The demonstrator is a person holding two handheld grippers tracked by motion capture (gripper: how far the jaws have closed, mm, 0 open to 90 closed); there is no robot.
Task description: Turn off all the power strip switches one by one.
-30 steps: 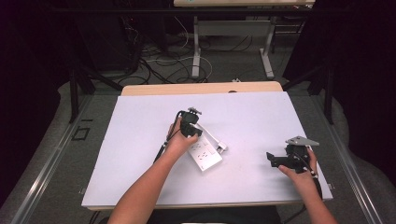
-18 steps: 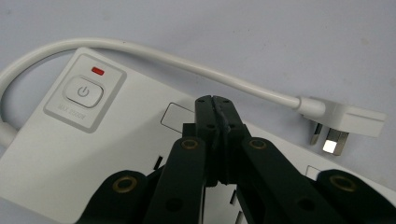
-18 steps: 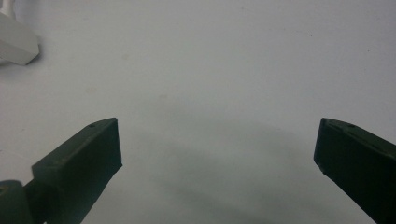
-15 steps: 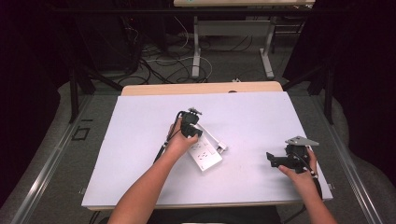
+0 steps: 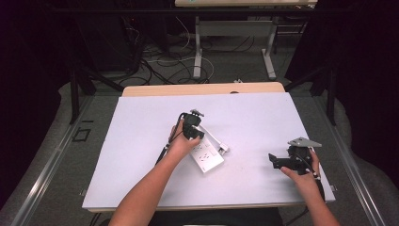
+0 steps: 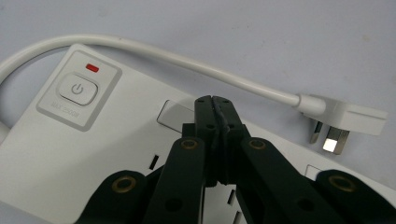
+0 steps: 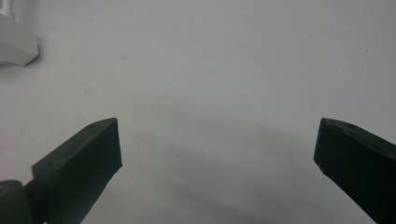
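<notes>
A white power strip (image 5: 206, 158) lies near the middle of the white table (image 5: 141, 141), its white cable ending in a plug (image 5: 223, 149). In the left gripper view the strip (image 6: 70, 154) shows a power button (image 6: 77, 88) with a red light, and the plug (image 6: 343, 119) lies on its side at the right. My left gripper (image 6: 215, 105) is shut with nothing between its jaws; its tips sit over the strip's top face, pointing down, as the high view (image 5: 195, 137) also shows. My right gripper (image 7: 217, 149) is open above bare table, off to the right (image 5: 273, 161).
The table's back edge has a wooden strip (image 5: 202, 88). Behind it are desk legs (image 5: 197, 47) and loose cables (image 5: 155, 61) on the floor. A corner of the power strip (image 7: 14, 46) shows at the upper left of the right gripper view.
</notes>
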